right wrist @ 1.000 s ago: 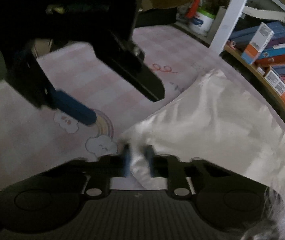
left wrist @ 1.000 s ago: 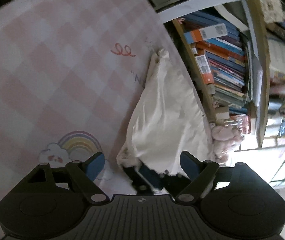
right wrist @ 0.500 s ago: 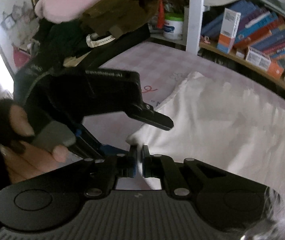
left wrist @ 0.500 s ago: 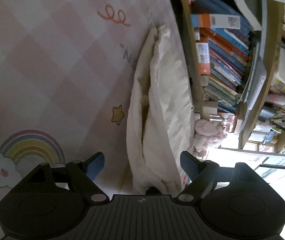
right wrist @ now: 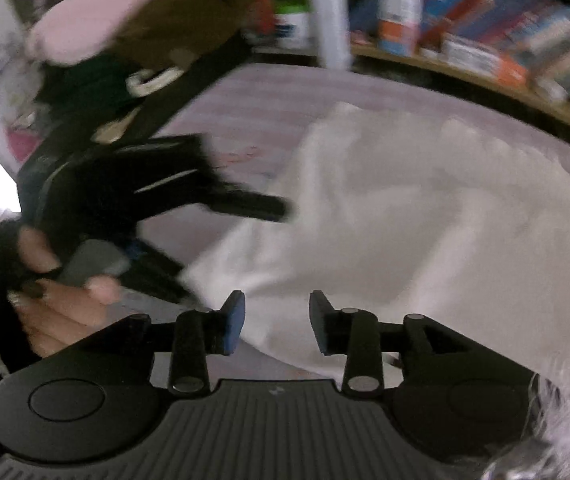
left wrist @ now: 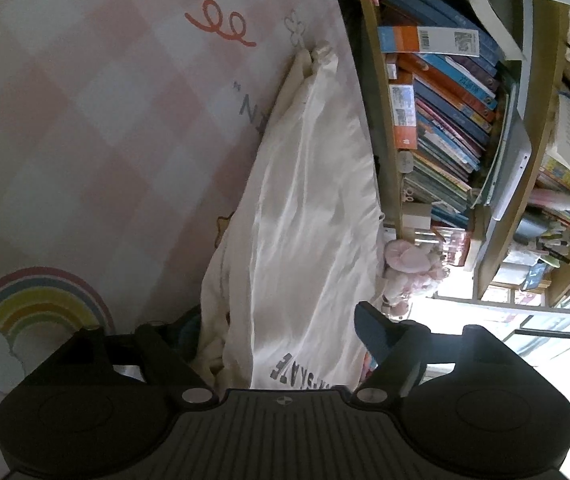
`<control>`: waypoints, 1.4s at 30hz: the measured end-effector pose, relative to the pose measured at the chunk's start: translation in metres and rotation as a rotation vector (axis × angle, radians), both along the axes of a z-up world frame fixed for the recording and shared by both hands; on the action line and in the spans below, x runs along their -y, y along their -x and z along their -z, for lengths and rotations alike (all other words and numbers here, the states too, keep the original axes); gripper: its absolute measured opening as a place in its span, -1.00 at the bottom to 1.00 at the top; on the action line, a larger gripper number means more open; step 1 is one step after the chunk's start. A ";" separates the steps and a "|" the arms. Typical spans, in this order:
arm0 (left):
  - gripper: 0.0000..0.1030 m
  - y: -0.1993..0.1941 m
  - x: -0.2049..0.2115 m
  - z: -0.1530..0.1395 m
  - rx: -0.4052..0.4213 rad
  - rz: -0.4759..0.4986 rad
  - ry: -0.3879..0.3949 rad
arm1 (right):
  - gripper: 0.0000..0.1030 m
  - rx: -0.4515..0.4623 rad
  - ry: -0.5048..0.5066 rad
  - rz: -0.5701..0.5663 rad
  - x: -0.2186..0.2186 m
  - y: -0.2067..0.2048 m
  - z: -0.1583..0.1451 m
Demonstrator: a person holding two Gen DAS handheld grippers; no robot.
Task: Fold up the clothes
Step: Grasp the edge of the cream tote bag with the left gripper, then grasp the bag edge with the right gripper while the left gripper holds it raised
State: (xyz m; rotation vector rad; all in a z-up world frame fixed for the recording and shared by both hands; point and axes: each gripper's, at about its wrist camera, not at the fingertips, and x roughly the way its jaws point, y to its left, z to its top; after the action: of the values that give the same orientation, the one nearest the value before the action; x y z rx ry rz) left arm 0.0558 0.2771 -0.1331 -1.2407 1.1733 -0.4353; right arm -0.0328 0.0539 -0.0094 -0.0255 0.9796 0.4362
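Observation:
A white garment (left wrist: 305,216) with grey lettering lies on a pink checked mat (left wrist: 85,120) beside a bookshelf. Its near end runs between the fingers of my left gripper (left wrist: 279,320), whose jaws are closing. The cloth covers the left fingertip, and I see no firm pinch. In the right wrist view my right gripper (right wrist: 277,320) hovers over the near corner of the garment (right wrist: 425,220). Its jaws are opening with nothing pressed between the pads. A hand (right wrist: 65,300) in a striped sleeve holds the left gripper (right wrist: 213,236) at the garment's left edge.
A low bookshelf (left wrist: 445,120) packed with books runs along the mat's far side. A pink plush toy (left wrist: 409,264) lies at its foot. The mat carries a rainbow and cloud print (left wrist: 41,304). A brown and pink heap (right wrist: 145,28) sits at the back left.
My right gripper has let go of the garment's corner, opened and lifted away. The garment now lies flatter and wider between the left fingers, its lettering showing. The left jaws have narrowed slightly.

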 end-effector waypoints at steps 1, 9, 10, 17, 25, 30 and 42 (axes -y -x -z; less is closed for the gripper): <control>0.40 0.001 -0.001 0.000 -0.004 -0.004 -0.001 | -0.25 -0.008 0.003 0.031 0.010 -0.002 -0.002; -0.43 0.012 -0.006 0.010 -0.038 -0.035 -0.014 | 0.16 -0.013 0.048 0.187 0.051 -0.068 -0.023; -0.55 0.013 -0.006 0.012 -0.047 -0.035 -0.023 | 0.25 -0.023 0.044 0.193 0.049 -0.078 -0.023; -0.82 0.019 0.004 -0.020 0.109 0.006 -0.104 | 0.47 -0.064 0.131 0.154 0.010 -0.145 -0.025; -0.82 0.014 0.035 -0.052 0.255 0.116 -0.179 | 0.52 -0.107 0.185 0.064 -0.048 -0.201 -0.028; -0.81 0.012 0.041 -0.055 0.275 0.132 -0.178 | 0.47 -0.140 0.234 0.016 -0.089 -0.219 -0.012; -0.81 0.019 0.048 -0.058 0.312 0.193 -0.184 | 0.37 -0.168 0.559 -0.144 -0.155 -0.218 0.043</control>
State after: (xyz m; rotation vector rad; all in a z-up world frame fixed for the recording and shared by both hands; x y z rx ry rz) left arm 0.0367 0.2287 -0.0748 -0.8677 1.0418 -0.6261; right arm 0.1849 0.2088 -0.0519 -0.5738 1.2455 0.2869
